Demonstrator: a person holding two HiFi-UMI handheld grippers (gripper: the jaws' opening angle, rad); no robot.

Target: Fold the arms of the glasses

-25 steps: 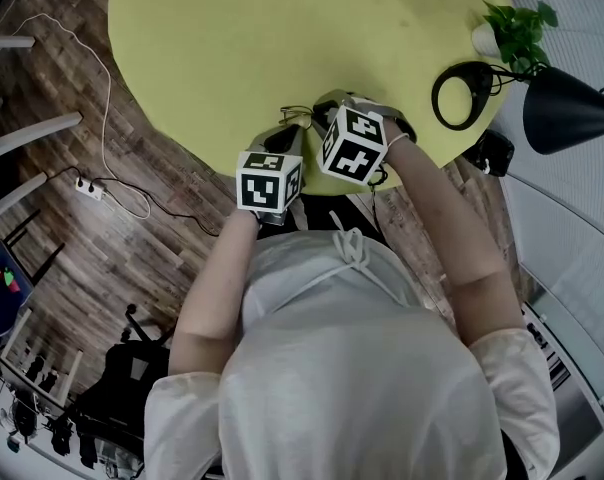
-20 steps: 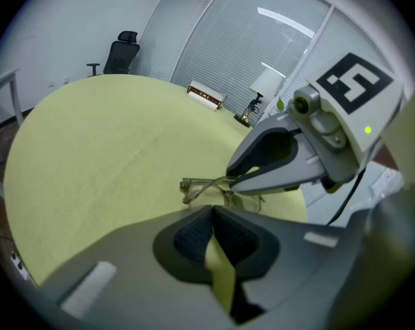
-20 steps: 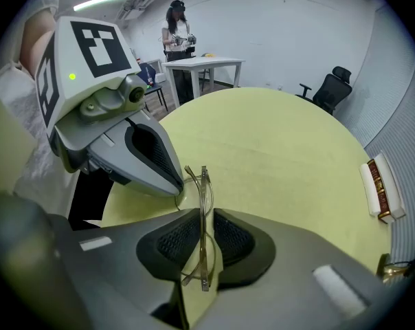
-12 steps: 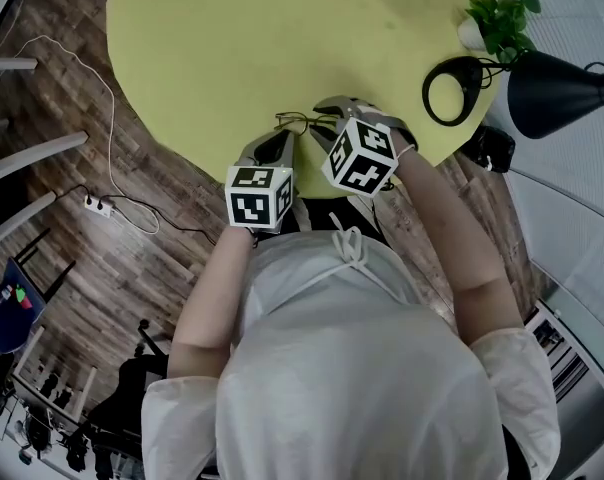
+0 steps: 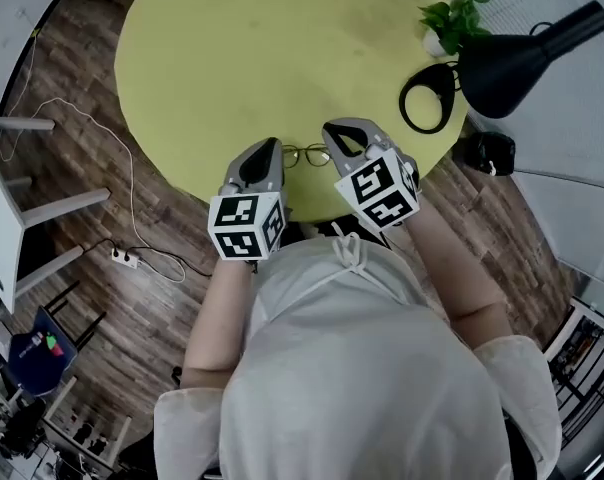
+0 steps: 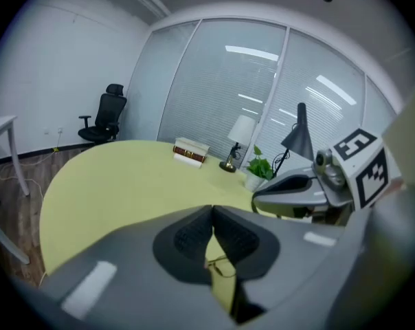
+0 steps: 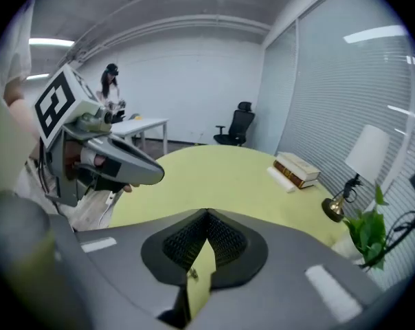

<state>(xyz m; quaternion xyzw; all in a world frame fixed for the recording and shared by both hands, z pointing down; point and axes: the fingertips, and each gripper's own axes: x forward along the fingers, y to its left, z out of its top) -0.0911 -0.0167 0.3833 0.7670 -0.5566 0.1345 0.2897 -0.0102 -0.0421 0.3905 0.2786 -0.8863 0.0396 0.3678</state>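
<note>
Thin wire-framed glasses (image 5: 304, 155) lie on the yellow-green round table (image 5: 262, 58), close to its near edge. My left gripper (image 5: 270, 146) hangs above the table just left of them, and my right gripper (image 5: 334, 133) just right of them. Neither touches the glasses. In the left gripper view the left gripper (image 6: 212, 210) is shut and empty, with the glasses (image 6: 222, 267) showing below its pads and the right gripper (image 6: 290, 188) alongside. In the right gripper view the right gripper (image 7: 207, 215) is also shut and empty, and the left gripper (image 7: 121, 162) hovers at left.
A black desk lamp (image 5: 522, 53) with a ring base (image 5: 429, 98) and a small potted plant (image 5: 450, 23) stand at the table's right rim. Books (image 6: 190, 151) and a small white-shaded lamp (image 6: 238, 139) sit at the far side. A power strip (image 5: 124, 258) lies on the wood floor.
Both grippers have lifted off the glasses and moved apart. The glasses stay flat on the table between them.
</note>
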